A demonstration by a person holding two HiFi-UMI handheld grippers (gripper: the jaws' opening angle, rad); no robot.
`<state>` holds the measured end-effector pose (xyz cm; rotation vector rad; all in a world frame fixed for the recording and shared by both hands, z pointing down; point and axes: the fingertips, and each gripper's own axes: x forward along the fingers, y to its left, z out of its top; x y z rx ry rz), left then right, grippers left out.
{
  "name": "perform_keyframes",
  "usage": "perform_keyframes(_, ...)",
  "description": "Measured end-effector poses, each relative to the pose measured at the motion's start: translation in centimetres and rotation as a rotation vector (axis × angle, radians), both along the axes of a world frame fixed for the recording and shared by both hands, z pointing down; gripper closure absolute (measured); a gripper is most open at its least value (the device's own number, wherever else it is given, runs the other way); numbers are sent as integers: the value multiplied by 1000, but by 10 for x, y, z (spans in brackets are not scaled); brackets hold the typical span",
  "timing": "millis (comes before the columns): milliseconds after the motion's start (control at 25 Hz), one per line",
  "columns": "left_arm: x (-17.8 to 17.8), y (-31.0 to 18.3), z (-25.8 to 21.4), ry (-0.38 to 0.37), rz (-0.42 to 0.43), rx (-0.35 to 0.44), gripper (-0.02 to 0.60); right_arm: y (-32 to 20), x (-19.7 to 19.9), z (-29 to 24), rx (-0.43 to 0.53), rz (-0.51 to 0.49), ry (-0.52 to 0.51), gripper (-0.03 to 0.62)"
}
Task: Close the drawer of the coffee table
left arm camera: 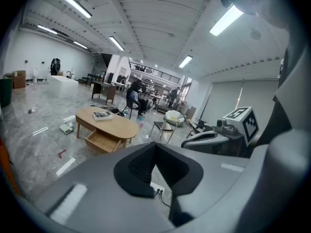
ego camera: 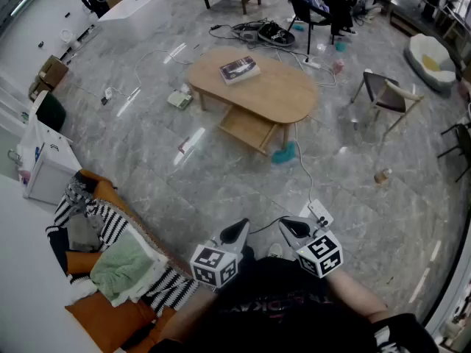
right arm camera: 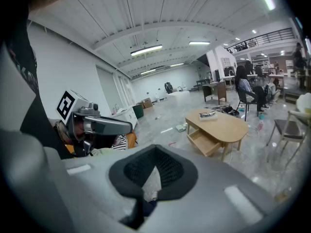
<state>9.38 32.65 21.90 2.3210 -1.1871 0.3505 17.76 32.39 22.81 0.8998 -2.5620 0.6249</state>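
Note:
A light wooden oval coffee table (ego camera: 254, 87) stands out on the grey floor, well ahead of me. Its drawer (ego camera: 249, 128) is pulled out toward me on the near side; the same drawer (left arm camera: 101, 141) shows open in the left gripper view, and the drawer (right arm camera: 206, 143) in the right gripper view. A book (ego camera: 239, 69) lies on the tabletop. My left gripper (ego camera: 237, 232) and right gripper (ego camera: 293, 228) are held close to my body, far from the table. Both are shut with nothing between the jaws.
A teal object (ego camera: 283, 154) and a white cable lie by the table's near right leg. A wooden chair (ego camera: 388, 98) stands to the right, a power strip (ego camera: 317, 213) near my feet. A couch with striped and orange cushions (ego camera: 110, 263) is at my left.

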Motion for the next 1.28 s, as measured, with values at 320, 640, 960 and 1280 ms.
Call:
perform_keyframes(320, 3, -4, -1, 20, -12, 1, 583, 7, 7, 13, -14, -18, 8, 594)
perform_keyframes(640, 7, 7, 0, 28, 7, -3, 583, 12, 7, 8, -18, 7, -45, 594)
perform_keyframes(960, 1, 18, -3, 13, 1, 1, 583, 18, 1, 6, -29, -4, -58, 594)
perform_keyframes(1280, -14, 21, -13, 9, -45, 24, 583, 15, -5, -6, 20, -12, -64, 594)
